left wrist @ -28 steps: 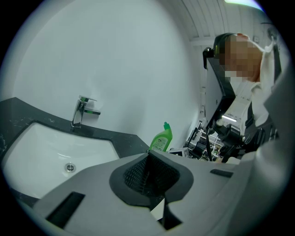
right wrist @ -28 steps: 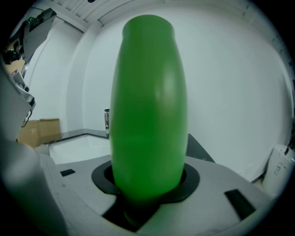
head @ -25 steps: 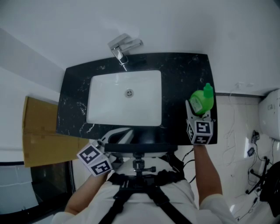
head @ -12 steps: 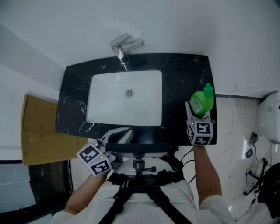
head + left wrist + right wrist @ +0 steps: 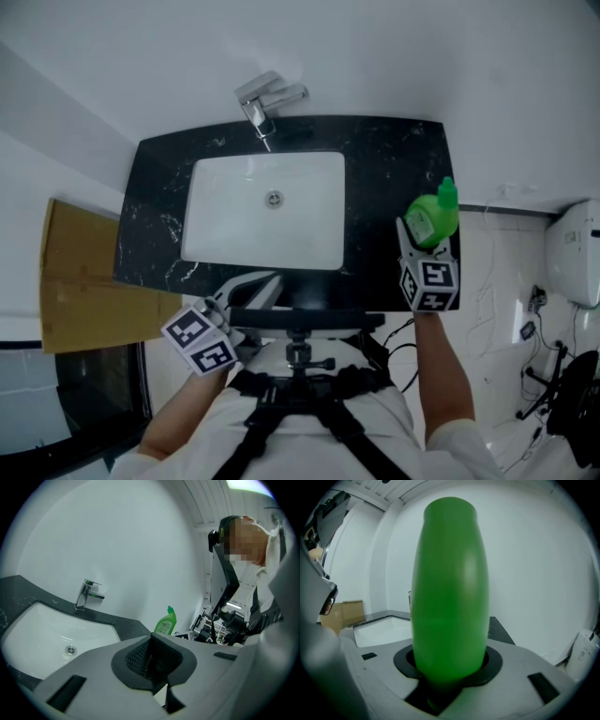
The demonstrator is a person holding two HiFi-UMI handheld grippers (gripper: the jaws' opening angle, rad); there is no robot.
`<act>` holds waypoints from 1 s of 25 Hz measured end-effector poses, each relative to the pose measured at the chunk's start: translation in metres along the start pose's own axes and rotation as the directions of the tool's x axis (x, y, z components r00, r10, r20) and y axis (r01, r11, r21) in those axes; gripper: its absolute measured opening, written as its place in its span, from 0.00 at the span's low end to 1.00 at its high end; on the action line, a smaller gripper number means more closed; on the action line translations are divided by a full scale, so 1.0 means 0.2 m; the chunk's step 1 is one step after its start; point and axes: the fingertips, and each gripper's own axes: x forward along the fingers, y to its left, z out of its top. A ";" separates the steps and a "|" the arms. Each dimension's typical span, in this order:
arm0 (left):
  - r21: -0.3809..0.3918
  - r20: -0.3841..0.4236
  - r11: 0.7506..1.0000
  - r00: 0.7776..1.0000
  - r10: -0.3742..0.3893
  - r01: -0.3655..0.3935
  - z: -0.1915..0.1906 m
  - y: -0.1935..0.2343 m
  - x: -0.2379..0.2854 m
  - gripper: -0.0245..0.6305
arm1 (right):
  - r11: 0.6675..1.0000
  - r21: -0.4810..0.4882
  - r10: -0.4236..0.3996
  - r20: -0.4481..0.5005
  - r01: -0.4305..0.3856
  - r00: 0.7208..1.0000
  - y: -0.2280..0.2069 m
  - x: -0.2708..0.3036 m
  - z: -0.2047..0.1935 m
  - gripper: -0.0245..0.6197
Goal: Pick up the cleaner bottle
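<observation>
My right tongs [image 5: 425, 249] are closed on the green cleaner bottle [image 5: 433, 217]. In the right gripper view its rounded body sits snug in the dark pads on both sides, at about mid-opening. The bottle is at the right end of the black marble countertop [image 5: 394, 159], to the right of the white sink basin [image 5: 234, 211] and near the front corner, upright with its capped neck uppermost. Whether its base has left the stone I cannot tell from any view.

My left tongs [image 5: 246, 292] hang low by the front edge of the counter, pads together with nothing in them (they have no part in this).

I judge the bottle to be smooth, glossy plastic, so fairly slippery, and the wall may give a little if I squeeze hard. How full it is I cannot see, so the weight is a guess. The hold sits low on the wide belly, which seems right. I would lift straight up with firm, even pressure so it neither slides nor tips.
</observation>
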 end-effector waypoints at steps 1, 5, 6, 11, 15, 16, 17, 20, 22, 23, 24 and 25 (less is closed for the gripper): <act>-0.002 0.004 1.000 1.000 -0.001 0.001 0.00 0.00 0.00 0.04 | 1.000 -0.002 0.000 -0.002 0.000 1.000 0.00 0.00 0.00 0.31; -0.008 0.017 1.000 1.000 -0.005 0.006 0.00 0.00 -0.01 0.04 | 1.000 -0.011 0.001 -0.010 -0.001 1.000 0.01 -0.01 0.01 0.31; -0.009 0.020 1.000 1.000 -0.007 0.007 0.00 -0.01 -0.01 0.04 | 1.000 -0.013 0.001 -0.012 -0.001 1.000 0.01 -0.01 0.01 0.31; -0.016 0.040 1.000 0.999 -0.013 0.014 0.00 -0.01 -0.03 0.04 | 1.000 -0.031 -0.002 -0.018 0.001 1.000 0.01 -0.03 0.03 0.31; -0.021 0.053 1.000 0.998 -0.019 0.020 0.00 -0.02 -0.04 0.04 | 0.999 -0.035 0.000 -0.022 -0.001 1.000 0.03 -0.06 0.06 0.31; -0.021 0.055 1.000 0.998 -0.021 0.022 0.00 -0.03 -0.04 0.04 | 0.999 -0.037 -0.001 -0.023 0.000 1.000 0.03 -0.06 0.06 0.31; -0.022 0.057 0.999 0.998 -0.023 0.025 0.00 -0.03 -0.04 0.04 | 0.999 -0.040 -0.003 -0.024 0.002 1.000 0.03 -0.06 0.06 0.31; -0.023 0.061 0.999 0.998 -0.030 0.031 0.00 -0.03 -0.05 0.04 | 0.999 -0.048 -0.007 -0.027 0.006 1.000 0.04 -0.07 0.06 0.31; -0.022 0.064 0.999 0.997 -0.033 0.034 0.00 -0.04 -0.05 0.04 | 0.999 -0.053 -0.008 -0.029 0.007 1.000 0.04 -0.08 0.07 0.31; -0.022 0.065 0.999 0.997 -0.034 0.036 0.00 -0.04 -0.05 0.04 | 0.998 -0.055 -0.010 -0.031 0.008 0.999 0.04 -0.08 0.06 0.31; -0.022 0.066 0.999 0.997 -0.035 0.037 0.00 -0.04 -0.05 0.04 | 0.998 -0.058 -0.013 -0.034 0.011 0.999 0.04 -0.09 0.06 0.31; -0.022 0.066 0.999 0.997 -0.037 0.039 0.00 -0.04 -0.06 0.04 | 0.998 -0.060 -0.016 -0.036 0.014 0.999 0.04 -0.09 0.06 0.31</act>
